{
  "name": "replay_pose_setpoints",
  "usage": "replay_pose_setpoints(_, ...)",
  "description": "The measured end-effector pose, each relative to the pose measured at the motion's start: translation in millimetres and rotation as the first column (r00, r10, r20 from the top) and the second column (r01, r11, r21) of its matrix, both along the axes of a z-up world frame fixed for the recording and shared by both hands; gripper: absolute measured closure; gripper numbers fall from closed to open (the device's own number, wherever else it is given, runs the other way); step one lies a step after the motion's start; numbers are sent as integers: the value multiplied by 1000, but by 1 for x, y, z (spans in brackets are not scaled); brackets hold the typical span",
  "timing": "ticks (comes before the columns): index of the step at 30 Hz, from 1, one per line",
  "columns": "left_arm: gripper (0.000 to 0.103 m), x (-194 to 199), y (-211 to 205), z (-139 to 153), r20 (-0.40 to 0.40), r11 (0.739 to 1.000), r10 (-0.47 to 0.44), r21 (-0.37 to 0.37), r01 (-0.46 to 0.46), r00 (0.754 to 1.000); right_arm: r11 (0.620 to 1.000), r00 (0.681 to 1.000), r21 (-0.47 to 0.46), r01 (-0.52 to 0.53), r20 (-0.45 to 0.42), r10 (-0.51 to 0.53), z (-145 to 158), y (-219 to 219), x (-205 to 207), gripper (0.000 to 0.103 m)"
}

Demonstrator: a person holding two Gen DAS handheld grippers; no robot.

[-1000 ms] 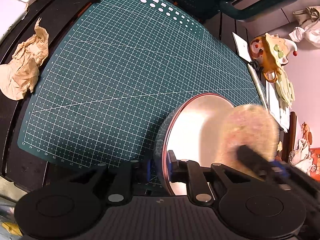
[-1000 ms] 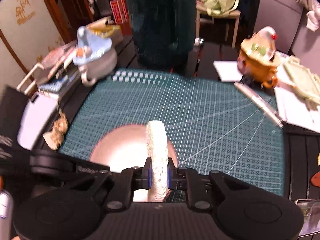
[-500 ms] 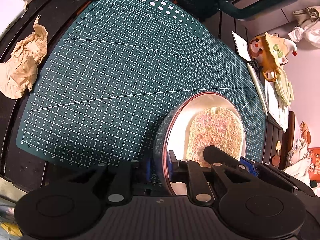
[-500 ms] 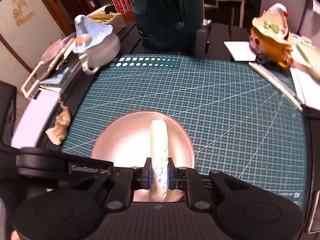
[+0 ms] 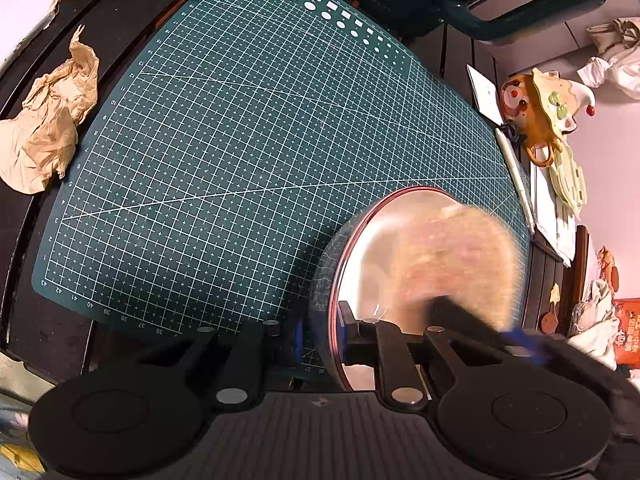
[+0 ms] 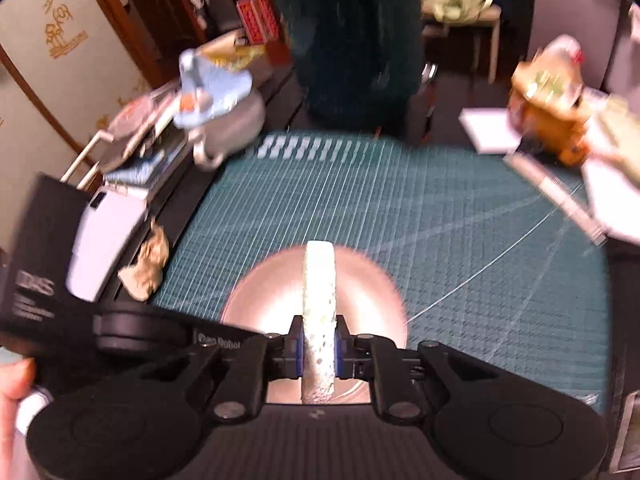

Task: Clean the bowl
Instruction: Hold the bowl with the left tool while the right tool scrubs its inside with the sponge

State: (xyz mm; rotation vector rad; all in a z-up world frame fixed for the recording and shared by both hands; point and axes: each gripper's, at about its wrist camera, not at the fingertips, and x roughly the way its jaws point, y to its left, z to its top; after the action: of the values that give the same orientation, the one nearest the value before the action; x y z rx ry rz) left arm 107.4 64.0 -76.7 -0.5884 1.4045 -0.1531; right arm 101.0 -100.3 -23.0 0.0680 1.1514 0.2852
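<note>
The bowl (image 5: 384, 248) sits on the near right part of the green cutting mat (image 5: 248, 152). It has a pale pink interior, a red rim and a grey marbled outer wall. In the right wrist view the bowl (image 6: 276, 296) lies directly ahead of the gripper, at the near edge of the mat (image 6: 440, 216).

The left gripper (image 5: 320, 336) is clamped on the near wall of the bowl: one pad is outside the wall, the other inside, with the rim between them. It points steeply down at the mat.

The right gripper (image 6: 319, 346) is clamped on a pale, porous sponge (image 6: 319, 292), held edge-on and upright between the blue pads. The sponge reaches forward into the bowl. In the left wrist view the sponge (image 5: 460, 256) is a blurred tan disc over the bowl interior, with the right gripper (image 5: 496, 328) entering from the lower right, also blurred. Whether the sponge touches the bowl surface cannot be determined.

The mat lies on a dark tabletop (image 5: 48, 320). A crumpled brown paper (image 5: 44, 120) lies on the tabletop just off the left edge of the mat. An orange figurine mug (image 5: 540, 112) and a white pen (image 5: 516, 172) lie beyond the right edge. A blue-lidded grey mug (image 6: 224, 116) stands at the far left corner. A dark green container (image 6: 352, 48) stands behind the far edge.
</note>
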Motion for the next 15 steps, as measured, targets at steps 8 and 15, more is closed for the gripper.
replay_pose_setpoints(8, 86, -1, -2, 2, 10, 1000, -12, 14, 12, 1000, 991, 997, -132, 2, 71, 8, 12, 2, -9, 91)
replay_pose_setpoints(15, 86, -2, -3, 2, 4, 1000, -3, 5, 3, 1000, 999, 992, -40, 36, 121, -31, 38, -15, -13, 91)
